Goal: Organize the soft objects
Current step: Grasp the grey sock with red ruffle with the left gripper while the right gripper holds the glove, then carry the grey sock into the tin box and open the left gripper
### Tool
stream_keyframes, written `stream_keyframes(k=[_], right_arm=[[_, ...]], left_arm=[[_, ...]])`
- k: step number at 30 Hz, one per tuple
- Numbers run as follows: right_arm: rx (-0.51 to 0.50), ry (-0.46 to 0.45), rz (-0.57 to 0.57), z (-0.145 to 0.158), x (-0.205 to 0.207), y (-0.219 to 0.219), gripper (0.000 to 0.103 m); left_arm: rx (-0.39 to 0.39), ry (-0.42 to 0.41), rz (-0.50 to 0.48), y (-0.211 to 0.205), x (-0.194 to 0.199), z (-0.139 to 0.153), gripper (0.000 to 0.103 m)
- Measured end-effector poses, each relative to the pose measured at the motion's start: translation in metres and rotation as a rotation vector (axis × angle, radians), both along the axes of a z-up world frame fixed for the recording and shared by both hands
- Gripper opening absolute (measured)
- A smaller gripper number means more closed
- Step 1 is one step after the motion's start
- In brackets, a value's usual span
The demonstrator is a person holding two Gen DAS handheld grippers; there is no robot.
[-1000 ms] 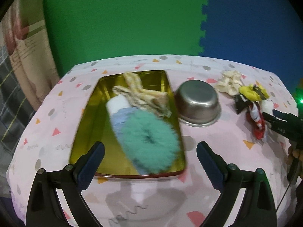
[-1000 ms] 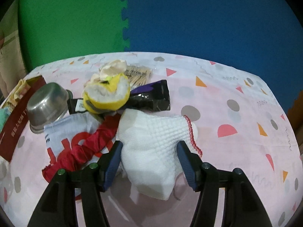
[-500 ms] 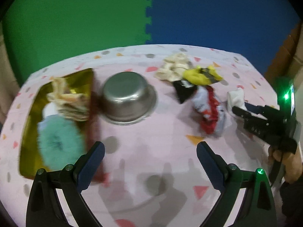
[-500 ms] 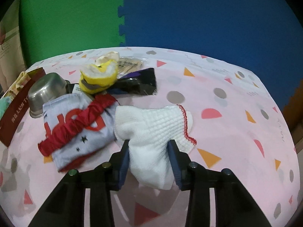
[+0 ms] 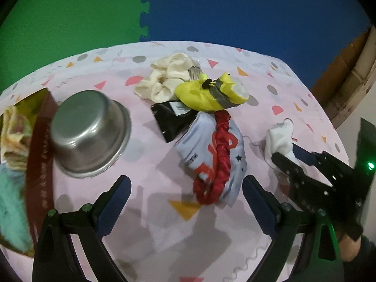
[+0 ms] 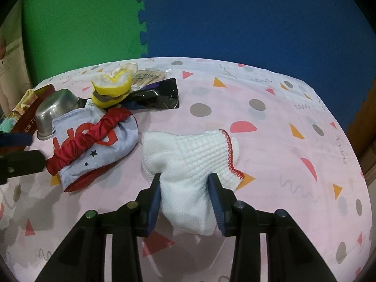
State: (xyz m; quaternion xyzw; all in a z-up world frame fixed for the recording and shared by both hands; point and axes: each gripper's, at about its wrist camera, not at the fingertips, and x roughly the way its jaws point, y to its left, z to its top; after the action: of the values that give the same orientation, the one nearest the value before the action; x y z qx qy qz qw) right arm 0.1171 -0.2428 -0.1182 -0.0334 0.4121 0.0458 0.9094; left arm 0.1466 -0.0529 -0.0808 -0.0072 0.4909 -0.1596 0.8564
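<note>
Moved: my left gripper (image 5: 185,208) has swung away from the gold tin (image 5: 37,127) toward the heap of soft things; my right gripper (image 6: 185,202) has just been closing on the white knitted cloth (image 6: 188,164), which is between its jaws.
Right tongs: pads press both sides of the cloth; its bunched middle is pinched, and the red-edged hem lies loose on the pink tablecloth (image 6: 270,141).
Left tongs: spread wide, nothing between them, hovering over bare tablecloth.
Near the left tongs: grey printed pouch (image 5: 211,145) with a red ruffled band (image 5: 218,155) across it.
Further back: black packet (image 5: 171,117), yellow shoe (image 5: 206,94), cream scrunchie (image 5: 164,77); upturned steel bowl (image 5: 87,129) beside the tin.
Tin: already holds a teal fluffy piece (image 5: 11,202) and a patterned cloth (image 5: 14,131).
Risk 1: grip is on a fold only, I judge; the cloth could slip out on lifting.
Risk 2: the trailing hem may drag the pouch or catch the bowl on its way to the tin.
</note>
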Motion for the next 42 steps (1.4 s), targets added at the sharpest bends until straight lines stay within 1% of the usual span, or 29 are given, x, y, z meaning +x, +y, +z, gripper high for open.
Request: stream_keyframes(k=[4,7,9,10,12,13,15,17,21,26,33,40,42], right_arm=[[0.007,0.000,0.001,0.000,0.000,-0.001,0.040],[0.011,0.002,0.002,0.000,0.000,-0.001,0.040],[0.015,0.003,0.004,0.000,0.000,-0.001,0.042],[0.016,0.003,0.005,0.000,0.000,-0.001,0.042],[0.016,0.003,0.005,-0.001,0.000,-0.001,0.042],[0.017,0.003,0.005,-0.001,0.000,-0.001,0.042],[0.017,0.003,0.004,-0.001,0.000,-0.001,0.042],[0.015,0.003,0.004,-0.001,0.000,-0.001,0.042],[0.011,0.003,0.004,0.000,0.000,0.000,0.042],[0.011,0.003,0.004,-0.001,0.000,0.000,0.042],[0.011,0.003,0.003,-0.001,0.000,0.000,0.042],[0.011,0.003,0.003,-0.001,0.000,0.000,0.042],[0.011,0.003,0.003,-0.001,0.000,0.000,0.042]], left_arm=[[0.000,0.005,-0.026,-0.012,0.011,-0.005,0.087],[-0.012,0.023,-0.041,-0.020,0.019,-0.010,0.078],[-0.022,0.039,-0.043,-0.025,0.023,-0.012,0.065],[-0.031,0.051,-0.045,-0.027,0.025,-0.014,0.060],[-0.050,0.075,-0.044,-0.029,0.027,-0.017,0.041],[-0.059,0.086,-0.036,-0.029,0.028,-0.019,0.039],[-0.076,0.092,-0.032,-0.028,0.026,-0.020,0.027],[-0.084,0.087,-0.043,-0.027,0.023,-0.019,0.018],[-0.063,0.068,-0.055,-0.025,0.015,-0.014,0.014],[-0.052,0.045,-0.079,-0.021,0.001,-0.005,0.013],[-0.039,0.011,-0.097,-0.007,-0.022,0.016,0.013],[0.028,-0.072,-0.080,0.010,-0.041,0.040,0.013],[0.036,-0.090,-0.065,0.019,-0.044,0.048,0.013]])
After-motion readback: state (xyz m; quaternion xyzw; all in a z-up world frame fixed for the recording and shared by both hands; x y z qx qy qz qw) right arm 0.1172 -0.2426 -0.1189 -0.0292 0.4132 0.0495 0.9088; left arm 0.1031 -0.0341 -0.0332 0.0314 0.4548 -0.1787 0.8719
